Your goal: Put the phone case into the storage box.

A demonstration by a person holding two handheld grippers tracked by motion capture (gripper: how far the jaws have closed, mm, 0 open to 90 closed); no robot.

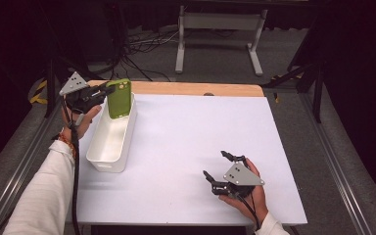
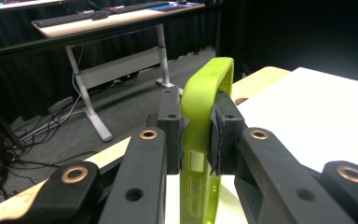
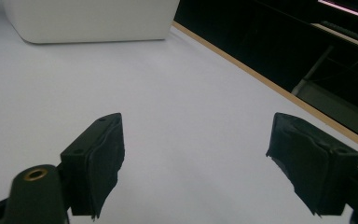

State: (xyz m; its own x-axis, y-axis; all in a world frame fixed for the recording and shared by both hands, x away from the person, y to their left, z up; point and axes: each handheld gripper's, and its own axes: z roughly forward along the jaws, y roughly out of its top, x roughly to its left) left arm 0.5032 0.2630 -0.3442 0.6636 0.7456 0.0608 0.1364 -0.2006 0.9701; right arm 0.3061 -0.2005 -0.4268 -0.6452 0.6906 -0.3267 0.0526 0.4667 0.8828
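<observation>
The right gripper [image 1: 219, 170], nearest the person, rests on the table [image 1: 186, 147] well off to the bin's [image 1: 108, 147] right, jaws spread and empty. The left gripper [image 1: 108, 90] clamps the green case [image 1: 119, 98] upright over the bin's far end. To finish well, I judge, lower the case inside the bin's walls before letting go, so it cannot tip out.
</observation>
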